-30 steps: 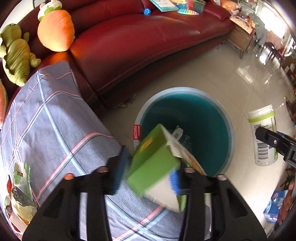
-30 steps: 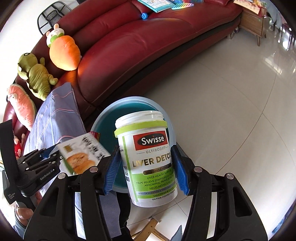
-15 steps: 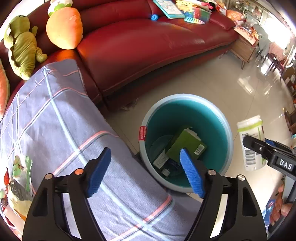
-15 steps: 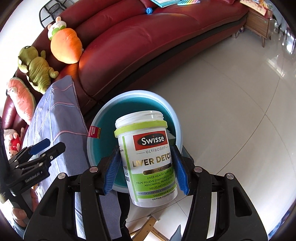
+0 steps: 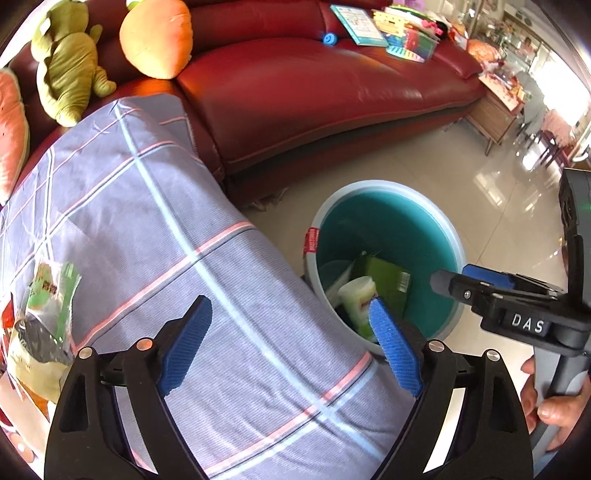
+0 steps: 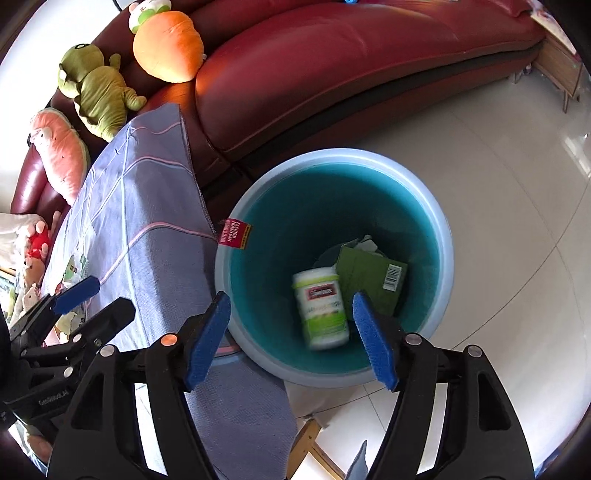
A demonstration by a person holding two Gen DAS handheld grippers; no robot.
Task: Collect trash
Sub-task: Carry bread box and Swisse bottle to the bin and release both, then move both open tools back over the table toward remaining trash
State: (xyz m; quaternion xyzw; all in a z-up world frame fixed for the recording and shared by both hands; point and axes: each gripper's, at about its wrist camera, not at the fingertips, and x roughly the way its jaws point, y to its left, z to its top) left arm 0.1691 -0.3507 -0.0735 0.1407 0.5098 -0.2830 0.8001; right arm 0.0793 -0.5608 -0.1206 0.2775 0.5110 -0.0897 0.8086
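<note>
A teal bin (image 6: pixel 332 153) stands on the floor beside the cloth-covered table. Inside it, a white-and-green supplement bottle (image 6: pixel 321 310) appears blurred, beside a green carton (image 6: pixel 369 280). My right gripper (image 6: pixel 290 301) hovers over the bin's near rim. Its jaws are opening and the pads touch nothing. My left gripper (image 5: pixel 288 310) is over the checked cloth (image 5: pixel 166 221) at the bin's (image 5: pixel 384 184) left. Its jaws are opening too, with nothing between them. The bottle (image 5: pixel 356 295) and carton (image 5: pixel 388 280) show past its right pad. Snack wrappers (image 5: pixel 48 295) lie on the cloth, far left.
A red leather sofa (image 5: pixel 314 92) curves behind the bin, with plush toys (image 5: pixel 66 66) and books (image 5: pixel 362 26) on it. A wooden side table (image 5: pixel 495 114) stands at its far end. Glossy tiles (image 6: pixel 498 166) surround the bin. A person's hand (image 5: pixel 554 406) holds the right gripper's handle.
The left gripper let the green carton fall into the bin and shifted over the cloth. The right gripper let go of the bottle, which is now in the bin. Both jaws widened.
</note>
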